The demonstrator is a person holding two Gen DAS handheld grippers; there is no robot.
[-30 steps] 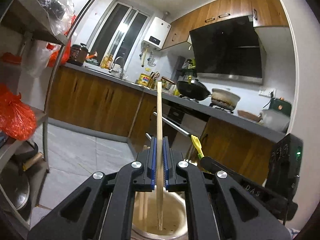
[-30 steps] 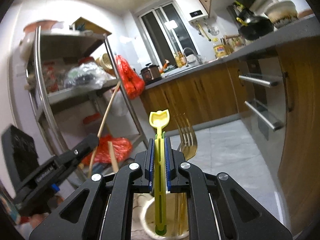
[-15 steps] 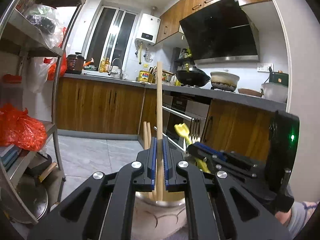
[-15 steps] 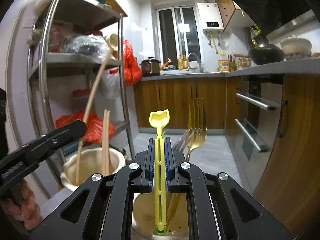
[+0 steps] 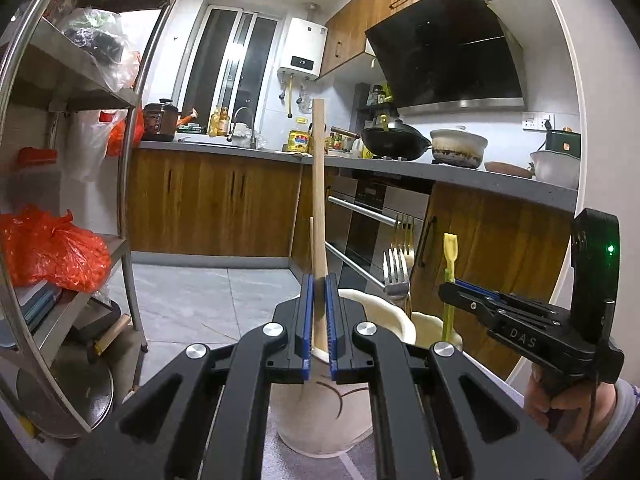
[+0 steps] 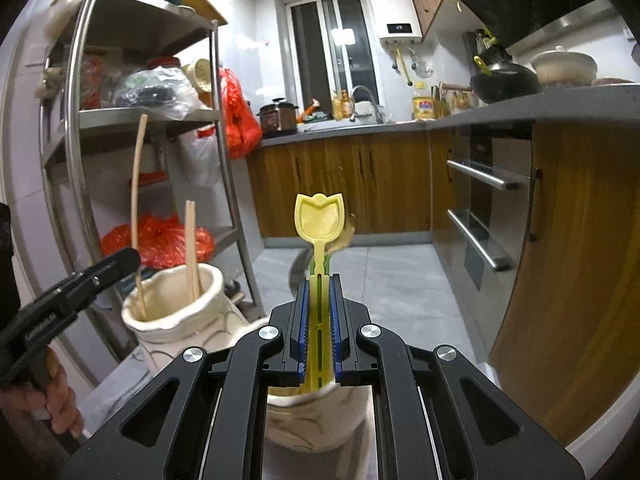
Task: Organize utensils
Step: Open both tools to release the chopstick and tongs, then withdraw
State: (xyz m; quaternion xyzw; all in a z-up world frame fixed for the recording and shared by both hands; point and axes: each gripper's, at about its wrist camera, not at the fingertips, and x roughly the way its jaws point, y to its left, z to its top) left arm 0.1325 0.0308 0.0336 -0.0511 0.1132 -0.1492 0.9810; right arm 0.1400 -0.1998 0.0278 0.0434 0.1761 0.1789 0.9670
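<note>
My left gripper (image 5: pixel 319 292) is shut on a long wooden stick (image 5: pixel 319 200) that stands upright in a cream ceramic holder (image 5: pixel 320 412). A second wooden stick (image 6: pixel 191 248) stands in that holder (image 6: pixel 176 312). My right gripper (image 6: pixel 319 292) is shut on a yellow plastic spoon (image 6: pixel 319 220) whose lower end sits in a second cream holder (image 6: pixel 320 420). In the left wrist view the right gripper (image 5: pixel 450 292) shows at the right with the yellow spoon (image 5: pixel 449 264), beside two forks (image 5: pixel 396 272) standing in the second holder (image 5: pixel 428 328).
A steel shelf rack (image 6: pixel 80 160) with red bags (image 5: pixel 48 252) stands at the left. Wooden cabinets (image 5: pixel 216 204) and an oven with bar handles (image 6: pixel 480 216) line the far and right sides. Grey tiled floor (image 6: pixel 400 280) lies ahead.
Both grippers have sunk lower and their cameras now level out. The stick and the yellow spoon have gone deeper into their holders. Both grips are unchanged.
</note>
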